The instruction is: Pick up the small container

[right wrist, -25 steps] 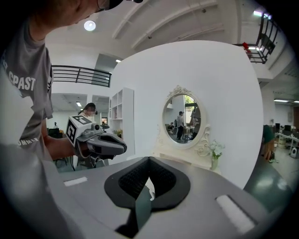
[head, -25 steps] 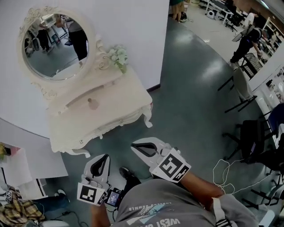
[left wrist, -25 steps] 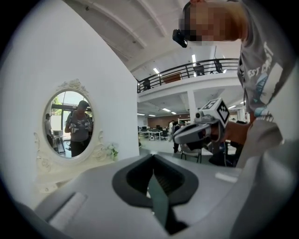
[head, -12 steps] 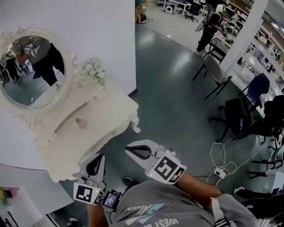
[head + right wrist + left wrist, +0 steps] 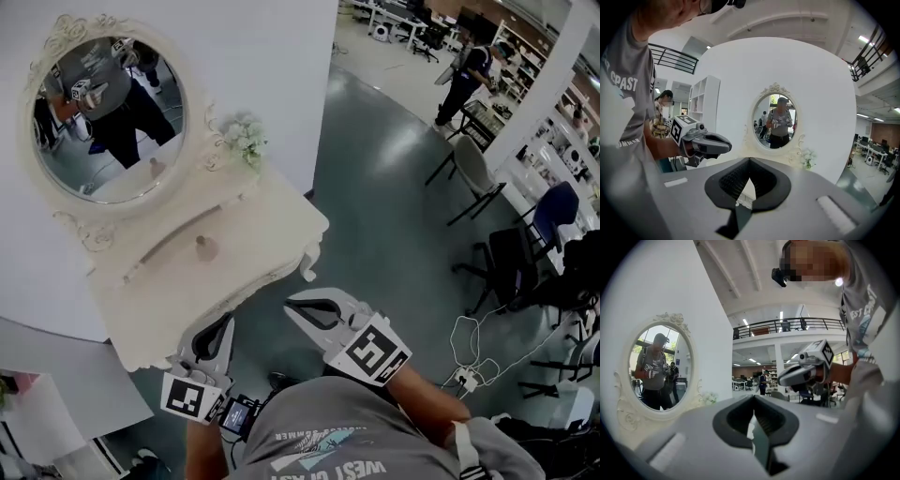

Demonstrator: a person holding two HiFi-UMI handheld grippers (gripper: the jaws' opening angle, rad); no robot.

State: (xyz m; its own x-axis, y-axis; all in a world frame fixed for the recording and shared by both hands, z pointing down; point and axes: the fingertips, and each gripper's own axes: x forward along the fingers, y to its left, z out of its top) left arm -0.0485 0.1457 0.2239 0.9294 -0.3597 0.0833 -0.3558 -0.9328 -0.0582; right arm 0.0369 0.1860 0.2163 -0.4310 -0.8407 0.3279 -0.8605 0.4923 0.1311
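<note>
The small container (image 5: 201,247), a little beige jar with a knob top, stands on the cream vanity table (image 5: 272,220) below its oval mirror (image 5: 103,117). My left gripper (image 5: 225,322) is shut and holds nothing; it hangs just off the table's near edge, well short of the jar. To its right, my right gripper (image 5: 295,306) is also shut and holds nothing, near the table's corner. In the left gripper view the left gripper (image 5: 752,399) has its jaws meeting, with the right gripper (image 5: 806,371) beside it. The right gripper view shows the right gripper (image 5: 749,161) closed and the mirror (image 5: 777,122) ahead.
White flowers (image 5: 246,137) sit at the table's back right corner. A white wall stands behind the mirror. Grey floor lies to the right, with chairs (image 5: 473,169) (image 5: 520,272) and a cable (image 5: 469,352) on it. A person (image 5: 466,75) stands far off. A white cabinet (image 5: 37,412) is at lower left.
The head view has swung, so the vanity table now sits more to the right and nearer the middle. Both grippers stay shut, low in front of the body.
</note>
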